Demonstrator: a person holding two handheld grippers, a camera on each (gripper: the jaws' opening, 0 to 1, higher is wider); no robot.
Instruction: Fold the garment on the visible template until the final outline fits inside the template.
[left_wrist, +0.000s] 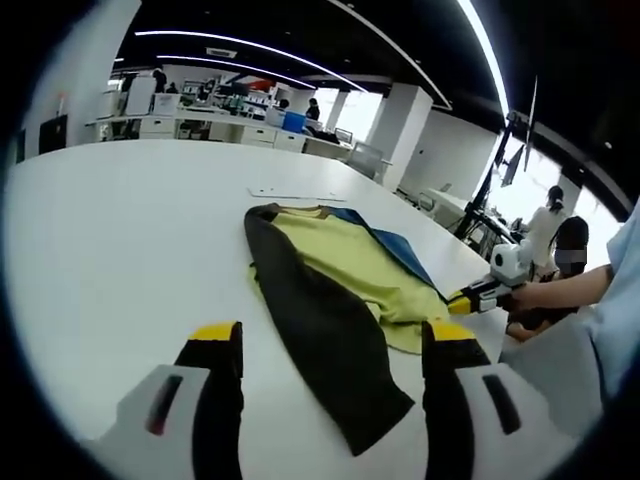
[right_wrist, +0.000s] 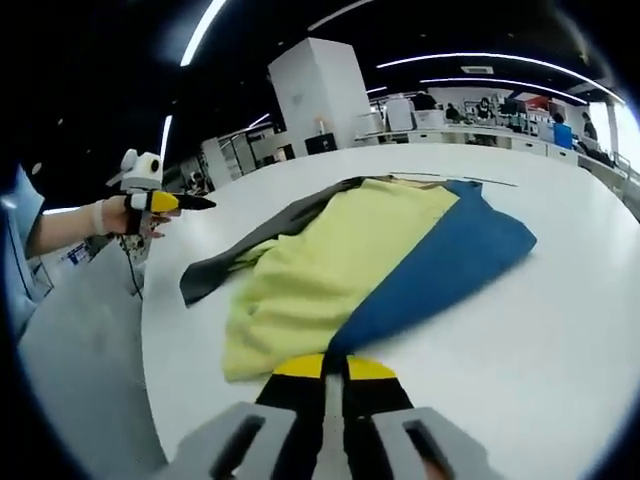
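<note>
The garment (left_wrist: 335, 285) lay on the white table (left_wrist: 130, 240), a yellow body with one black sleeve and one blue sleeve. In the left gripper view, the black sleeve (left_wrist: 320, 330) ran diagonally over the yellow panel toward the camera, and the blue sleeve (left_wrist: 395, 245) showed along the far edge. In the right gripper view, the blue sleeve (right_wrist: 440, 260) spread outward flat on the table.

The left tool (left_wrist: 330, 345) stood with its jaws apart, one on each side of the black sleeve's end, gripping nothing. The right tool (right_wrist: 335, 368) had its jaws pressed together at the garment's hem, where yellow meets blue (apparently pinching the fabric edge, though the contact itself lies at the jaw tips and is hard to confirm).

A thin outline (left_wrist: 295, 195) on the table beyond the collar may be the template; this could not be confirmed.

Judged progress: early. One sleeve appeared folded in; the blue sleeve and the body folds remained, and the outline was still wide and irregular.
</note>
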